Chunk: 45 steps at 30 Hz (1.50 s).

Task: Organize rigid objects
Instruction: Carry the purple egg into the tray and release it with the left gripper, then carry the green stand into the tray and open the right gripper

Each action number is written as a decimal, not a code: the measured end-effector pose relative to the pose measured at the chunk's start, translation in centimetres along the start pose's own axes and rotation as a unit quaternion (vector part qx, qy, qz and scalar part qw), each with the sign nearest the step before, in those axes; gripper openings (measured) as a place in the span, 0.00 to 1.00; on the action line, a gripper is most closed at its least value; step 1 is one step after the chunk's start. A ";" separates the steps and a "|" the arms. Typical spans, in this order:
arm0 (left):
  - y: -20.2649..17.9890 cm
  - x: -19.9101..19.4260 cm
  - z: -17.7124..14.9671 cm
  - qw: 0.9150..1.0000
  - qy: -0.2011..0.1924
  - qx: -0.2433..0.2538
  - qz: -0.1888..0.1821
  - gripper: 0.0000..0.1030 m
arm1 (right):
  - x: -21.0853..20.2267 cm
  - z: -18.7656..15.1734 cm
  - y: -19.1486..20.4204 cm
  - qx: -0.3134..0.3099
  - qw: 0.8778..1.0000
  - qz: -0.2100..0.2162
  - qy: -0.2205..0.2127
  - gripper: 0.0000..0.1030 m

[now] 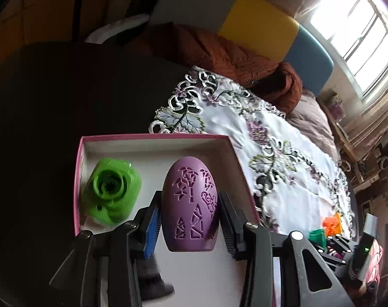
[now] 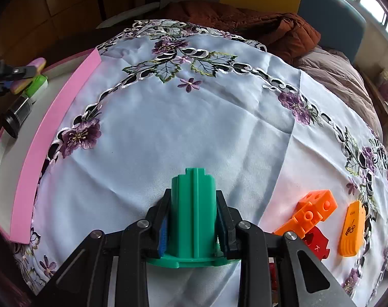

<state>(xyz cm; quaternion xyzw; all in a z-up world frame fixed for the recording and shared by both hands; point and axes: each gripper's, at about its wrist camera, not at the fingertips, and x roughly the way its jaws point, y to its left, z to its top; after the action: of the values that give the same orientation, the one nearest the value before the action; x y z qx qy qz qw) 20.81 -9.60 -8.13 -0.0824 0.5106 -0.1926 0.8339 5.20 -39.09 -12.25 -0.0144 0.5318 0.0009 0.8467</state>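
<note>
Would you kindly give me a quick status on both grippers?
Left gripper shut on purple egg over pink box. Right gripper shut on green spool on tablecloth. Nothing blocking.

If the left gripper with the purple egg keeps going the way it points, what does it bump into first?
Probably the white floor of the pink box: the left gripper points down into it, egg first. The green toy sits off to one side.

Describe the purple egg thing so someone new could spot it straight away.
Find the pink-rimmed box at the edge of the embroidered tablecloth. Over its white floor, the left gripper holds a purple egg. Unlike the green toy camera beside it, it has cut-out patterns.
</note>
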 end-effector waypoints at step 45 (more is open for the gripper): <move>-4.5 -11.7 -11.2 0.977 -0.138 0.132 0.092 0.41 | -0.1 -0.2 0.4 -0.023 1.000 -0.017 -0.012 0.30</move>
<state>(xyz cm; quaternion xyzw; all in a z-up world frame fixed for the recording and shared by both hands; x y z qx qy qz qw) 5.15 -8.32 -2.24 0.0497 0.3663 -0.1676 0.9139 4.94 -38.72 -12.29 -0.0430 0.5215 -0.0007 0.8521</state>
